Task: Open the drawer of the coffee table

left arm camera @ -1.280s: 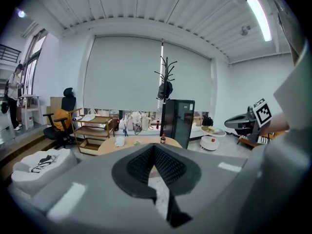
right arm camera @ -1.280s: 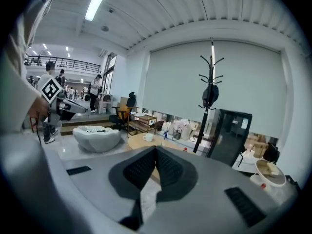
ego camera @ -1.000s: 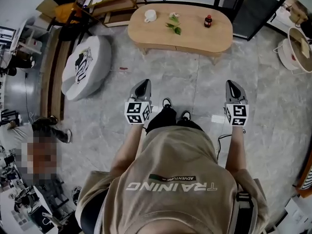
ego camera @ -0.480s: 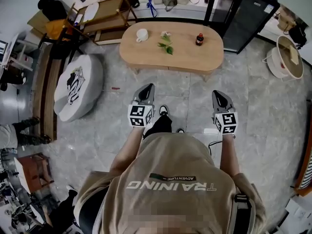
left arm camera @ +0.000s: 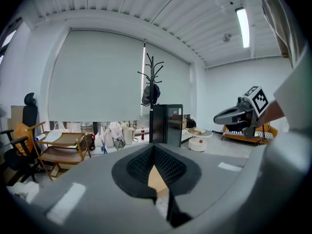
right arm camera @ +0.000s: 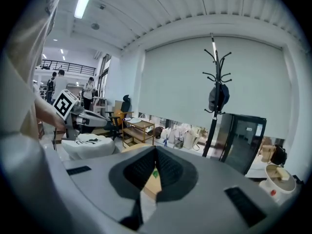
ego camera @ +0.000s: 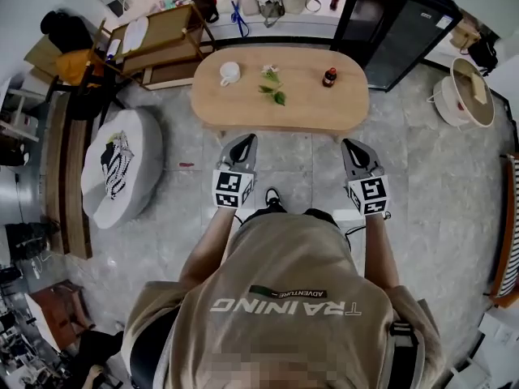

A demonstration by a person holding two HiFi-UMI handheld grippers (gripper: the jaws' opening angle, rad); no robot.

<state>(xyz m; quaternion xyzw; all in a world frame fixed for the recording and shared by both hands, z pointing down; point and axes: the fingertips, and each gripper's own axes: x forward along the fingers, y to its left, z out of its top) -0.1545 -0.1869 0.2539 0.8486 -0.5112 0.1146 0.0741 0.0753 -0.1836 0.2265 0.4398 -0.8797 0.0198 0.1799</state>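
Head view: the oval wooden coffee table (ego camera: 243, 108) lies straight ahead of both tongs, its long near edge crossing in front of them. The drawer in that edge reads as shut, though its front is hard to make out. On the top stand a white cup (ego camera: 230, 73), a green sprig (ego camera: 273, 89) and a small dark bottle (ego camera: 329, 77).

The left gripper (ego camera: 243, 141) points at the left part of the near edge and the right gripper (ego camera: 354, 147) at the right part. Both tips are near the table, but neither touches it. A narrow band of floor tiles (ego camera: 292, 156) shows between the tips and the wood.

Each gripper's own view shows its dark pads pressed together at the tip with nothing between them. Only a sliver of tan tabletop appears beyond.

A second ago the table sat higher in the head view, with a broad stretch of floor separating it from the tongs. That gap has since shrunk, and the round grey pouf (ego camera: 122, 177) has slid lower on the left. The person once seen at the left edge is gone from view.
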